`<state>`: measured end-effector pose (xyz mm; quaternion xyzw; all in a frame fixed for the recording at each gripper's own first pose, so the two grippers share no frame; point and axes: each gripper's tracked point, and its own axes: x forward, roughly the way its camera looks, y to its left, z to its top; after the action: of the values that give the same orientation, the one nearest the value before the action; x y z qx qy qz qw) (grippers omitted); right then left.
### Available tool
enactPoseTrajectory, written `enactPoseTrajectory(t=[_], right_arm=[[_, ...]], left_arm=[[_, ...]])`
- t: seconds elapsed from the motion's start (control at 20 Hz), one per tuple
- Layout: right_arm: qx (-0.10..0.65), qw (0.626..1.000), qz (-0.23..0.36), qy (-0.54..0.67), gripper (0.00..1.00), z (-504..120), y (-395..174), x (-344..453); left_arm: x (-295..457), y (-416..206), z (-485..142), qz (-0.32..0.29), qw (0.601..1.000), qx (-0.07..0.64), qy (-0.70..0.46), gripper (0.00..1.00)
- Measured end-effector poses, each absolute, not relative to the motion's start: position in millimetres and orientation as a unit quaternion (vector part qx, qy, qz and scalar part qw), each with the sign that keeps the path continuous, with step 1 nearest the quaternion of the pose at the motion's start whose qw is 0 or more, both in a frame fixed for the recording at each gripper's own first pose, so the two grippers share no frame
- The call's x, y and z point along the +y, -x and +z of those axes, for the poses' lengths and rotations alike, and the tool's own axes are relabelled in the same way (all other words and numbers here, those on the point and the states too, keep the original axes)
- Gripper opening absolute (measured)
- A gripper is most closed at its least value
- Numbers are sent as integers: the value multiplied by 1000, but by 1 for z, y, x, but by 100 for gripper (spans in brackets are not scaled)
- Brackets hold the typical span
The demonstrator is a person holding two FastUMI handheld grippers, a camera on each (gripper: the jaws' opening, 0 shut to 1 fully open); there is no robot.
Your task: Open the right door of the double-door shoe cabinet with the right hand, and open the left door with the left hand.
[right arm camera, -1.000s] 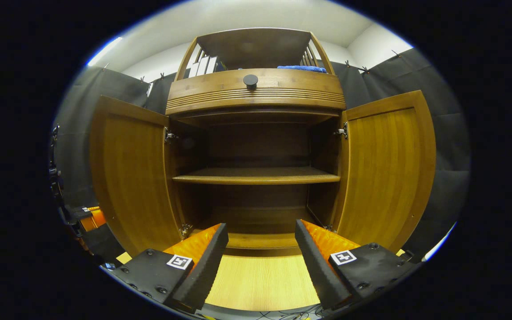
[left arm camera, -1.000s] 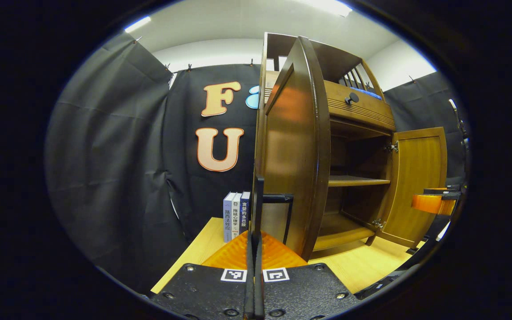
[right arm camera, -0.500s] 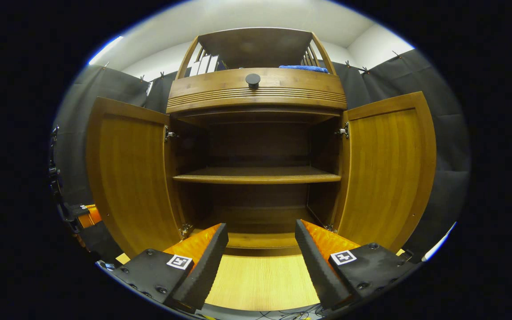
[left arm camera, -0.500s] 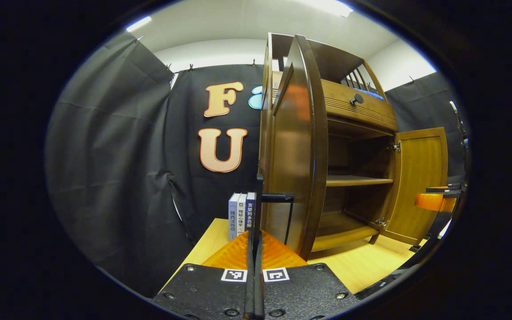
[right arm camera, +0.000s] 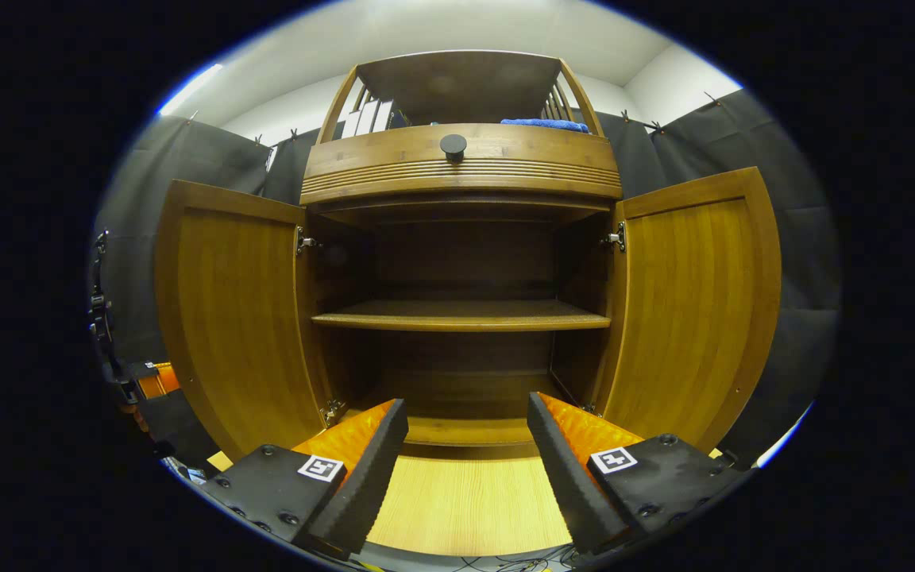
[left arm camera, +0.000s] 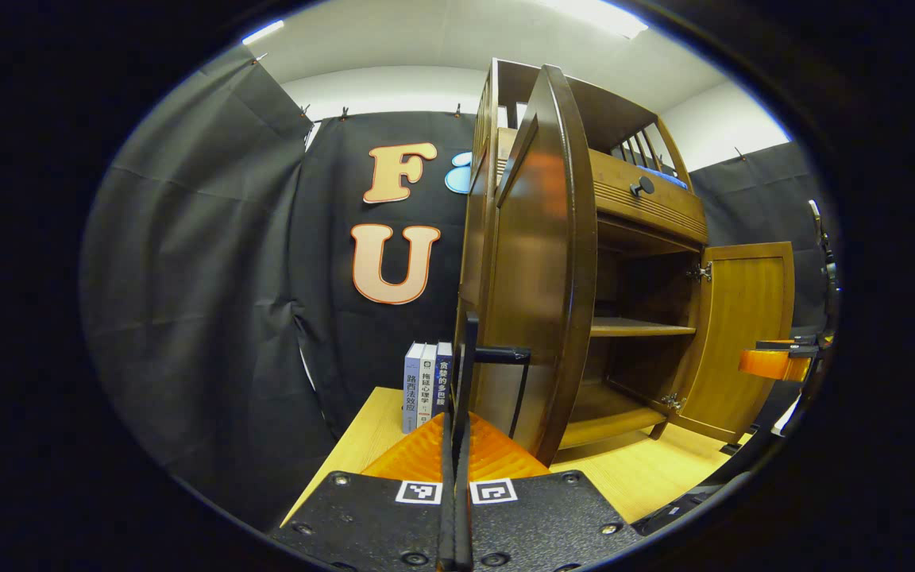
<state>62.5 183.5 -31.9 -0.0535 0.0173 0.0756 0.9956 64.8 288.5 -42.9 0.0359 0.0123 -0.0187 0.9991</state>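
Shoe cabinet of brown varnished wood, with two doors, stands on the light wooden tabletop, set back from its near edge, and both doors are swung out.

Nearest in the left gripper view, the left gripper has its fingers drawn together to a thin slit. The black metal bar handle of the left door rises from between them, so I judge it pinched there. That grip explains why the door stands edge-on to that camera.

In the right gripper view, the right gripper hangs over the tabletop's near edge, facing the cabinet's middle. Its fingers are spread wide and hold nothing, which suits a hand done with its door. The right door stands apart from it, open past square.

Beyond them, the inner wooden shelf is bare. Above it sits a drawer front with a round black knob, and a blue cloth lies on top. Three upright books stand near the tabletop's far edge beside the cabinet.

By my reckoning, only letting go of the handle is left.
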Motion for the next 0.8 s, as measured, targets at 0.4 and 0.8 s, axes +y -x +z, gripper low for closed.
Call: enactPoseTrajectory(t=[0.4,0.8], right_arm=[[12,995,79,54,89,-24,-58,165],[17,996,75,53,98,-6,-52,141]], left_arm=[[284,-34,-44,45,998,22,-40,1],[261,10,-4,88,996,15,-30,15]])
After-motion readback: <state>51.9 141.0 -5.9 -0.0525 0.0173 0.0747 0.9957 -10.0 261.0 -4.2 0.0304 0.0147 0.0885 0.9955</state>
